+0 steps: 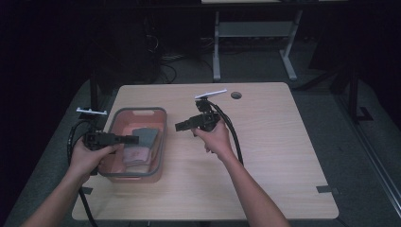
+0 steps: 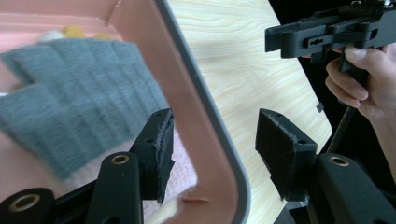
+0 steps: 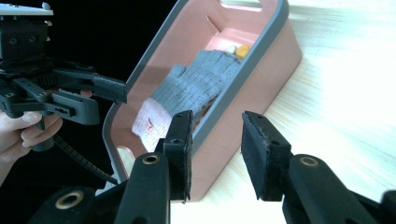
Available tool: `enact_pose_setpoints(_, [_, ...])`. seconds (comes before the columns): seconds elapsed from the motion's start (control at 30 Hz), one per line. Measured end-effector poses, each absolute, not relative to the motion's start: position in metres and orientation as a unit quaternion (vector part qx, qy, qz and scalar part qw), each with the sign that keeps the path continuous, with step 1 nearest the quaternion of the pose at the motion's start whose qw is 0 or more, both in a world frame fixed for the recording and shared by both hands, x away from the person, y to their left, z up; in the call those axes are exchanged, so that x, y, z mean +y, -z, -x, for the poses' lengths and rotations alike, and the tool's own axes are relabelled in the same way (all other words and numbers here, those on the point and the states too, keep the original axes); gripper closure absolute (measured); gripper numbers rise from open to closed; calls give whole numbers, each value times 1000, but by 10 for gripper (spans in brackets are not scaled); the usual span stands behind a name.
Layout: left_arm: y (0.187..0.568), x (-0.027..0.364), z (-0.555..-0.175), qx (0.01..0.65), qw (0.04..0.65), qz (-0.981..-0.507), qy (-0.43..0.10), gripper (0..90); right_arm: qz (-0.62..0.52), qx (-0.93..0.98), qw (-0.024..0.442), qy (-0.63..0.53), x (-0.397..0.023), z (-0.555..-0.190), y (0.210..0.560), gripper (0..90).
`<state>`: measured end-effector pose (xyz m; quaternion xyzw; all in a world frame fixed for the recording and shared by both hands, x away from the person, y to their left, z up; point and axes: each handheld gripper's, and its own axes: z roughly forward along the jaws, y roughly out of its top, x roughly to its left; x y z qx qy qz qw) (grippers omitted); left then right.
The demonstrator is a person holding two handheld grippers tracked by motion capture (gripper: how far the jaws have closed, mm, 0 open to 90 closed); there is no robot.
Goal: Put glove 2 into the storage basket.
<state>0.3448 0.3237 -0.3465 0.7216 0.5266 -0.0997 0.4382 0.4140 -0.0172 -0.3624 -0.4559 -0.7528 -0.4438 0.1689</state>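
At the left edge of the desk [image 1: 265, 156] the left claw [image 1: 134, 139] hung over the near left part of the pink bin [image 1: 161, 142], its jaws released with nothing between them. Inside the bin lay a grey knitted glove [image 1: 144, 135] with a pink cuff, spread flat on the bin floor beside a pinkish cloth [image 1: 137, 155]. It looked soft, light and limp, so I judged it would sag and fold when lifted; a pinch across the cuff or the bunched middle would probably hold better than a fingertip. A little yellow-and-white thing sat at the far end of the bin, too small to make out. To the right, just beyond the bin's rim, the right claw [image 1: 179, 126] hovered above bare wood, pointing toward the bin, jaws likewise parted and empty
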Motion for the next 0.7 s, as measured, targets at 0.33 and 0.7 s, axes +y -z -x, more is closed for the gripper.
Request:
enact_pose_setpoints(0.33, [343,291,-345,498,445,-736,110,452,474,-743,162,445,-47,-410,365,607])
enact_pose_setpoints(0.7, [345,244,-344,465,448,-753,129,443,494,-729,148,451,-89,-401,368,588])
